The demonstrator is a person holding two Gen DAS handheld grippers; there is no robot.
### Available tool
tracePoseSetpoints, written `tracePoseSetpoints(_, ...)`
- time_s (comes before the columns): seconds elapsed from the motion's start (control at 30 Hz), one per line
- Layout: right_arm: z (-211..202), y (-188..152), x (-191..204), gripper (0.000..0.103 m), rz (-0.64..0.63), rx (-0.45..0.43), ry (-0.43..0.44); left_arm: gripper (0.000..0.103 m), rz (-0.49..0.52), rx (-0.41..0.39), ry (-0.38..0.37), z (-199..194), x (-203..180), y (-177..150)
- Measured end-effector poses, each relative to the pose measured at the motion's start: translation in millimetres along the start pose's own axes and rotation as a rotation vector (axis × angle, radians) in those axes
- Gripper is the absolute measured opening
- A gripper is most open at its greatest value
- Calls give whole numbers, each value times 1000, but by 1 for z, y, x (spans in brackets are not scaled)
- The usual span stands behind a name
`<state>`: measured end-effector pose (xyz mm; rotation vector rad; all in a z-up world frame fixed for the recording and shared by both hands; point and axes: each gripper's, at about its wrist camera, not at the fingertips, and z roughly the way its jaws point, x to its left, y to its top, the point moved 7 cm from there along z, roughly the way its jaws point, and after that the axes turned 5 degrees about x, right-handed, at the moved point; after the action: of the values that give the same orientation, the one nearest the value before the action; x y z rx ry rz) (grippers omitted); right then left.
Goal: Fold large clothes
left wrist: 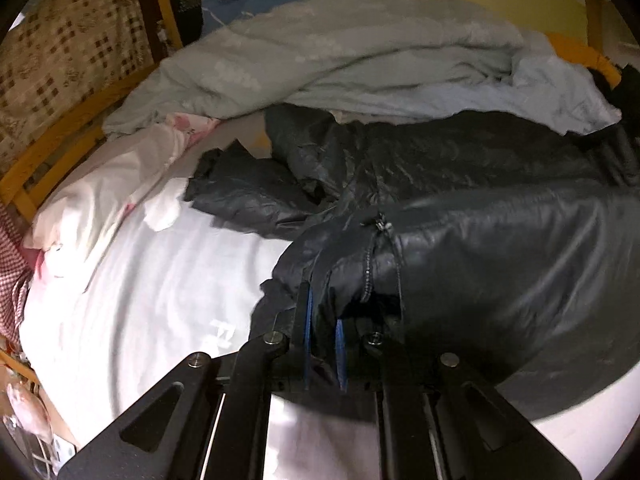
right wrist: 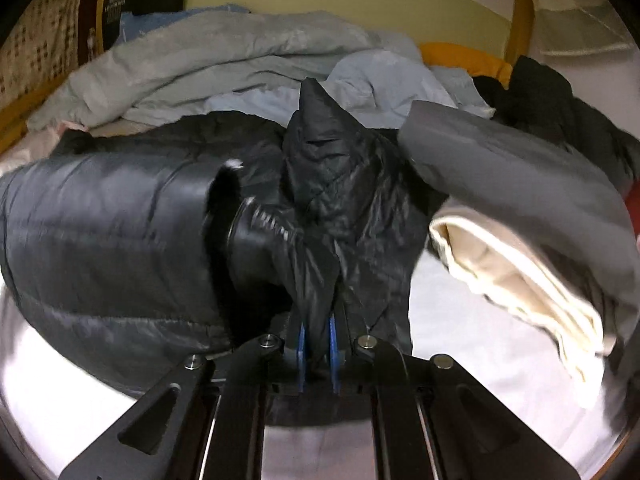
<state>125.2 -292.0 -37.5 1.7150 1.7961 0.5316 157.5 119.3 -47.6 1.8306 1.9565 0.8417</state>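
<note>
Both tongs pinching jacket on bed.
Left tongs (left wrist: 322, 320) and right tongs (right wrist: 318, 338) nearly closed, each clamping folds of black jacket (left wrist: 500, 240) at bed's (left wrist: 152, 280) middle.

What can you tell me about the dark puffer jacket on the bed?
The dark puffer jacket is shiny, quilted and padded, dark grey to black. It lies crumpled on the white bed sheet, in front of a heap of pale bedding. A zipper shows near one edge. The left gripper and the right gripper each pinch a fold of it.
</note>
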Motion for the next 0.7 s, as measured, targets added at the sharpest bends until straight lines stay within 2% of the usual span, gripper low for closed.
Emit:
tracePoseSetpoints(0.1, 17, 12, 1, 11, -23, -2, -42, 16, -4, 7, 13, 19, -3, 5)
tracePoseSetpoints(0.13, 20, 15, 0, 17, -26, -12, -56, 19, -9, 2, 24, 24, -1, 5)
tracePoseSetpoints(0.17, 23, 19, -1, 24, -23, -33, -89, 32, -39, -15, 41, 26, 3, 5)
tracePoseSetpoints(0.2, 24, 21, -3, 44, -18, -50, -123, 53, -92, -43, 52, 24, 10, 5)
tracePoseSetpoints(0.23, 21, 22, -6, 68, -5, -92, -167, 62, -141, -83, 54, 18, 17, 5)
tracePoseSetpoints(0.27, 17, 23, -8, 75, 8, -130, -185, 73, -172, -134, 51, 9, 23, 6)
tracePoseSetpoints(0.33, -5, 25, -19, 79, 73, -248, -210, 76, -185, -256, 54, -16, 31, 9)
tracePoseSetpoints(0.37, -11, 26, -23, 80, 100, -275, -209, 79, -185, -318, 42, -31, 33, 11)
tracePoseSetpoints(0.43, -33, 29, -36, 87, 194, -365, -142, 87, -170, -415, -28, -58, 28, 16)
tracePoseSetpoints(0.5, -42, 35, -36, 87, 221, -396, -20, 91, -108, -427, -125, -71, 10, 22)
tracePoseSetpoints(0.57, -31, 44, -19, 87, 168, -316, 178, 91, -28, -333, -190, -60, -16, 30)
tracePoseSetpoints(0.6, -20, 47, -10, 87, 144, -254, 241, 91, -7, -285, -208, -50, -24, 33)
tracePoseSetpoints(0.63, -7, 49, -3, 87, 126, -187, 272, 91, 4, -237, -210, -34, -31, 37)
tracePoseSetpoints(0.67, 11, 53, 4, 87, 107, -115, 267, 91, 8, -216, -185, -22, -34, 42)
tracePoseSetpoints(0.7, 30, 57, 6, 84, 81, -60, 220, 91, 11, -202, -142, -9, -34, 47)
